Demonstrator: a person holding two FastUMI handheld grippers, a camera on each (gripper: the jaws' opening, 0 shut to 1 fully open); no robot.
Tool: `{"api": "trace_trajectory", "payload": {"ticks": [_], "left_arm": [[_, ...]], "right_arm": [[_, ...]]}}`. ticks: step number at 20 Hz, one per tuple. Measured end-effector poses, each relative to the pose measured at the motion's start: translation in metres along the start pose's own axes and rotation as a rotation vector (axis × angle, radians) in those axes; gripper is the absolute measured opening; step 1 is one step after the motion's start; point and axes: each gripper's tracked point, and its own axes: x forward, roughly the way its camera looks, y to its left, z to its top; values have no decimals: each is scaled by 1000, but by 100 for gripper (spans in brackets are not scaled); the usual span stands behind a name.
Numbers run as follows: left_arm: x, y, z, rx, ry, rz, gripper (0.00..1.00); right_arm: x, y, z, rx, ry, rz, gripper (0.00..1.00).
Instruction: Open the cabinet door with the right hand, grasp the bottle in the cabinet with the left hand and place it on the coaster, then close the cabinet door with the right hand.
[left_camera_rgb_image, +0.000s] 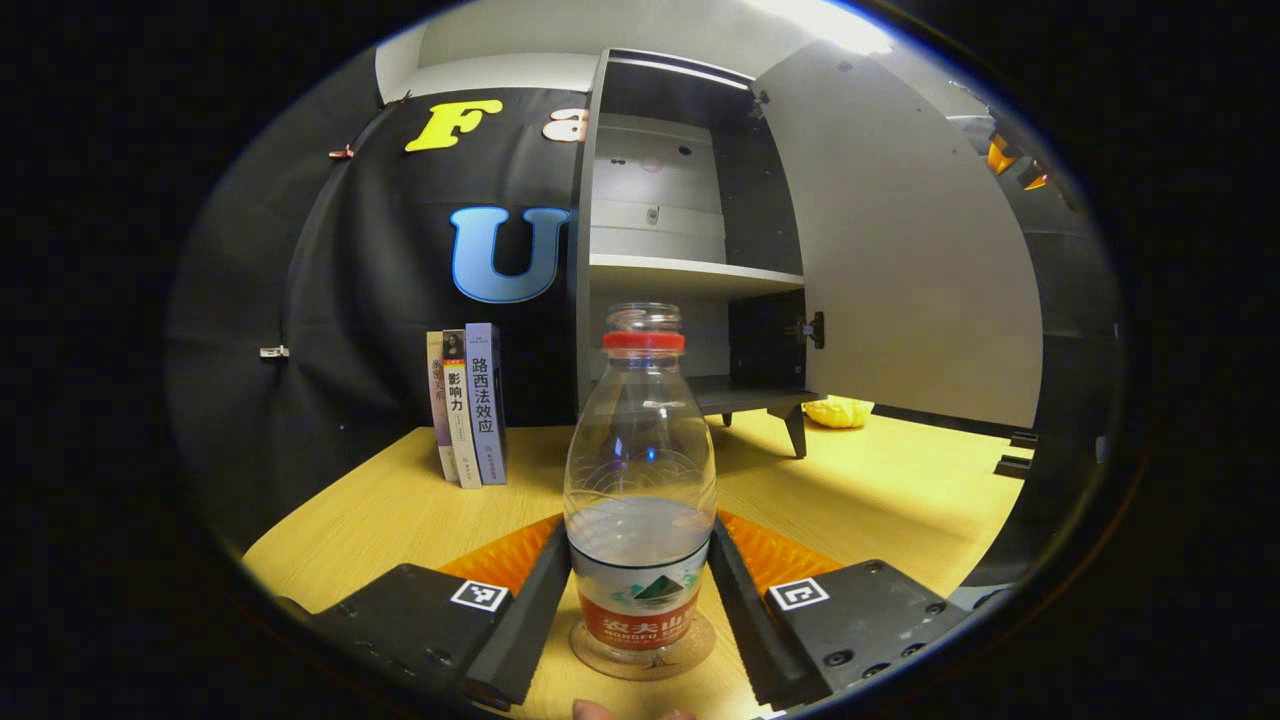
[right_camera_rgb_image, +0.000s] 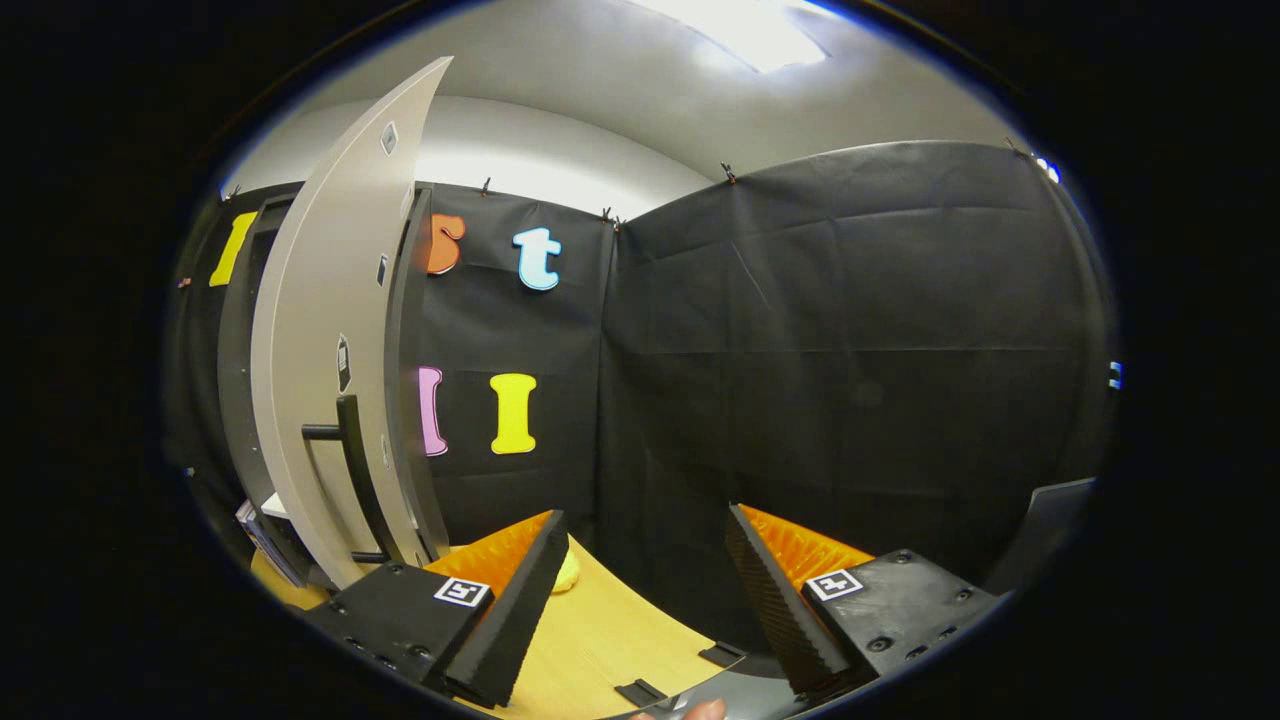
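In the left gripper view a clear plastic bottle (left_camera_rgb_image: 640, 470) with a red neck ring and a red label stands upright on a round cork coaster (left_camera_rgb_image: 690, 652) on the wooden table. My left gripper (left_camera_rgb_image: 640, 560) is shut on the bottle, with both black fingers pressing its lower sides. Behind it the cabinet (left_camera_rgb_image: 680, 270) stands with its light door (left_camera_rgb_image: 900, 250) swung open to the right. In the right gripper view my right gripper (right_camera_rgb_image: 645, 540) is open and holds nothing. The door (right_camera_rgb_image: 320, 350) and its black bar handle (right_camera_rgb_image: 352, 470) are to its left, apart from the fingers.
Three books (left_camera_rgb_image: 470, 405) stand upright against the booth wall left of the cabinet. A yellow lumpy object (left_camera_rgb_image: 838, 410) lies on the table (left_camera_rgb_image: 880, 490) under the open door. The cabinet's shelf (left_camera_rgb_image: 690, 272) is bare. Small black parts (right_camera_rgb_image: 640, 690) lie near the table's edge.
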Motion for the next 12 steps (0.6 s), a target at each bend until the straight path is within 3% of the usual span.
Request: {"api": "trace_trajectory", "payload": {"ticks": [5,12], "left_arm": [[-4,-1,-4,-41,25,-9,87],[-13,4,21,5,31,24,94]], "right_arm": [[-2,6,-1,-12,-1,14,98],[0,5,-3,-3,5,19,99]]}}
